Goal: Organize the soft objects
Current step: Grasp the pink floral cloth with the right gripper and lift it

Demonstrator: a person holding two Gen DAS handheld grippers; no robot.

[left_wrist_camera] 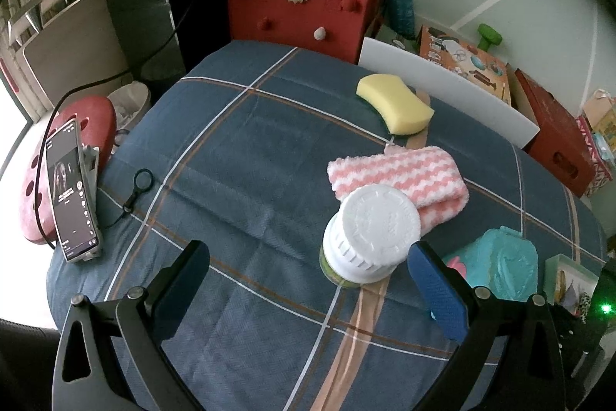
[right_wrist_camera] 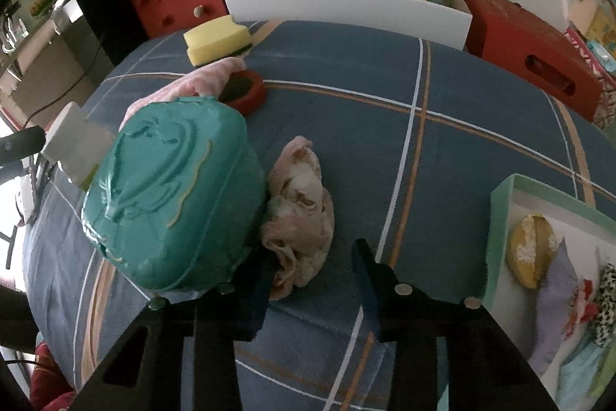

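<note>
Low in the right-wrist frame, the right gripper [right_wrist_camera: 312, 280] is part-closed around the crumpled pink floral cloth [right_wrist_camera: 298, 214], not yet pinching it, likely bound for the green-rimmed tray [right_wrist_camera: 500, 203]; the left gripper [left_wrist_camera: 308, 276] hangs spread, empty.

The teal case [right_wrist_camera: 169, 191] hides most of the white-capped jar [right_wrist_camera: 77, 145] and part of the pink striped cloth [right_wrist_camera: 184, 87] behind it in the right wrist view. The tray [right_wrist_camera: 500, 218] is cut off by that picture's right edge, and the soft items inside it blur together. In the left wrist view the phone [left_wrist_camera: 71, 191] screen is too small to read.
</note>
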